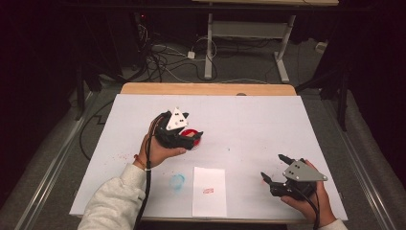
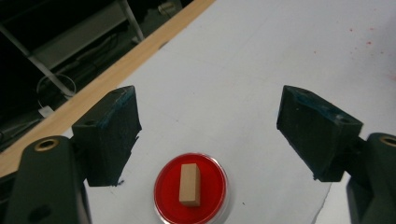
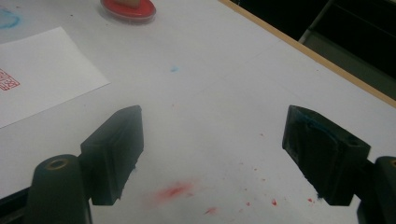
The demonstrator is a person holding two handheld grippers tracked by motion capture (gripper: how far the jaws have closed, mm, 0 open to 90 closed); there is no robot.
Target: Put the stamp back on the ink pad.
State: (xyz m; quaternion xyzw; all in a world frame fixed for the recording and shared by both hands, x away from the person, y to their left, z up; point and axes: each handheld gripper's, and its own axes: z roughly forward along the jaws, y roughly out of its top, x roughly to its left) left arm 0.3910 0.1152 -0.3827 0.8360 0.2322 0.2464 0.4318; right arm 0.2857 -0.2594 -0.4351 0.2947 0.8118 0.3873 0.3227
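**Left gripper hangs open above the wooden stamp in the red ink pad**

A person stands at a table covered with a white sheet [image 1: 249,120], a two-jaw gripper in each hand. The left gripper [image 2: 208,133] hovers over a round red ink pad [image 2: 191,189]. Its jaws are spread wide with nothing between the pads. A small wooden stamp block [image 2: 190,184] stands upright on the middle of the ink pad, below the gap between the jaws and nearer the left jaw, touching neither. In the high view the ink pad [image 1: 191,134] sits left of the table's centre, partly covered by the left gripper [image 1: 194,139].

The right gripper [image 1: 274,168] is held near the table's front right corner, well apart from the ink pad. Its jaws are also spread, with bare table beneath them and red ink smears [image 3: 173,190] on the sheet there.

A white slip of paper [image 1: 209,190] lies near the front edge between the two hands, bearing a small red stamp mark [image 1: 208,190]. A pale blue smudge [image 1: 177,180] lies just to its left.
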